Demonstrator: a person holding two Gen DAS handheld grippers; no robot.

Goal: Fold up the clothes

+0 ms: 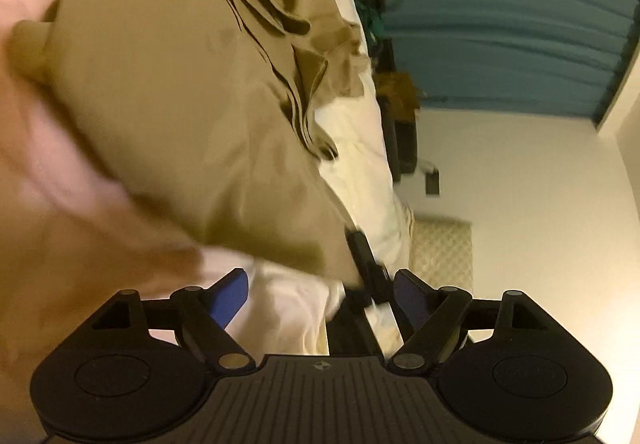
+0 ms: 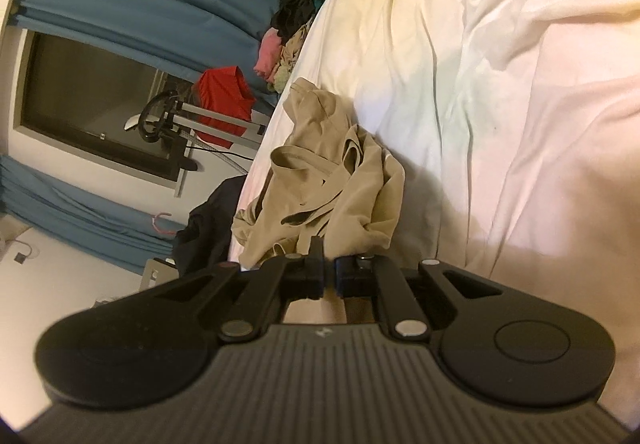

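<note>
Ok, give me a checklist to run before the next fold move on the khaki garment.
1. Right gripper shut: ok; the jaws are together.
2. Right gripper holding the khaki garment: cannot tell; the cloth bunches right at the fingertips, but no pinch shows.
3. Left gripper open: ok; blue pads stand wide apart with nothing pressed between them.
4. Garment flat enough to fold: not ok; it is crumpled and bunched near the edge of the bed.
5. Left view sharp enough to aim: not ok; the near cloth is blurred.
6. Bed space beside the garment: ok; open white sheet lies next to it.
</note>
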